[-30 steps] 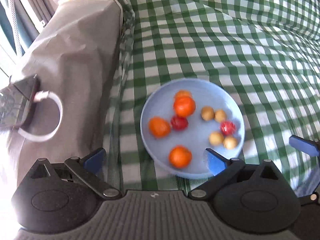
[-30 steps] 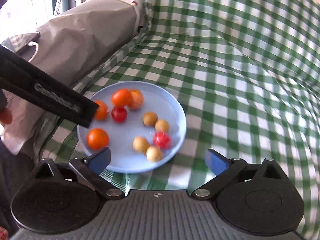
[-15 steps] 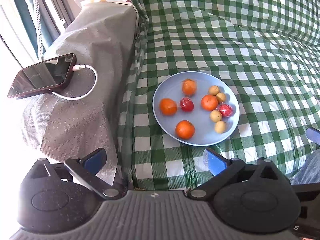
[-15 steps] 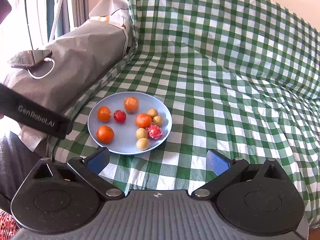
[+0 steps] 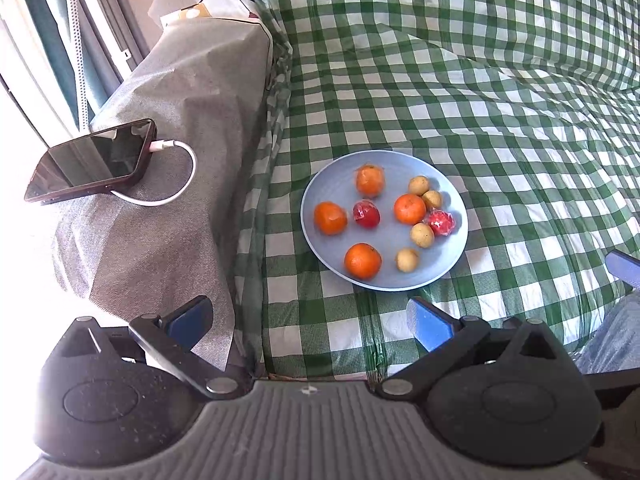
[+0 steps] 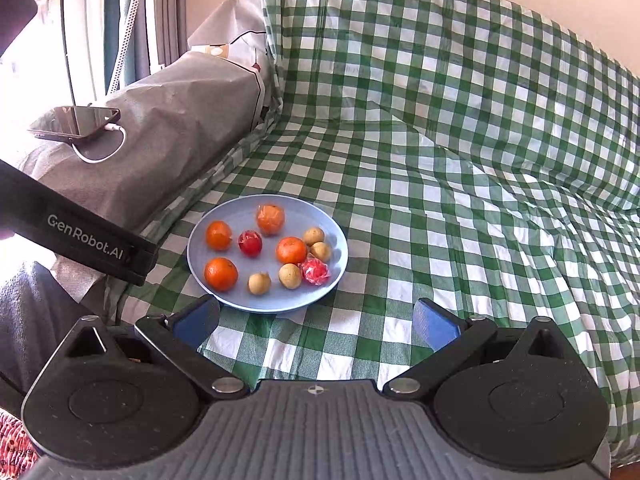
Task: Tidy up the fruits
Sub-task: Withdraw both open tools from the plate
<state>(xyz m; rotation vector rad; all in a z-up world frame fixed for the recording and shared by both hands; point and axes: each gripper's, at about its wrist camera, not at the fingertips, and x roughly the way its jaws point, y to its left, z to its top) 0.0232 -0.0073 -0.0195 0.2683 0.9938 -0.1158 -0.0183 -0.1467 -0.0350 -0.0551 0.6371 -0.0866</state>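
Note:
A light blue plate [image 5: 320,196] [image 6: 200,248] sits on the green checked cloth. It holds several oranges [image 5: 362,260] [image 6: 221,273], two red wrapped fruits [image 5: 441,222] [image 6: 315,272] and several small tan fruits [image 5: 421,235] [image 6: 289,275]. My left gripper [image 5: 310,320] is open and empty, held back from the plate's near edge. My right gripper [image 6: 316,320] is open and empty, just short of the plate's near rim. The left gripper's body [image 6: 80,232] shows at the left of the right wrist view.
A grey covered armrest [image 5: 172,168] rises left of the plate, with a phone [image 5: 90,160] [image 6: 76,122] and white cable [image 5: 176,176] on top. The green checked cloth [image 5: 480,120] [image 6: 460,184] covers the seat and backrest. Curtains [image 5: 48,40] hang at the far left.
Both grippers have pulled back and up from the plate, which now looks smaller. One orange rolled from the upper left group to beside the tan fruits. Both jaws stayed open.

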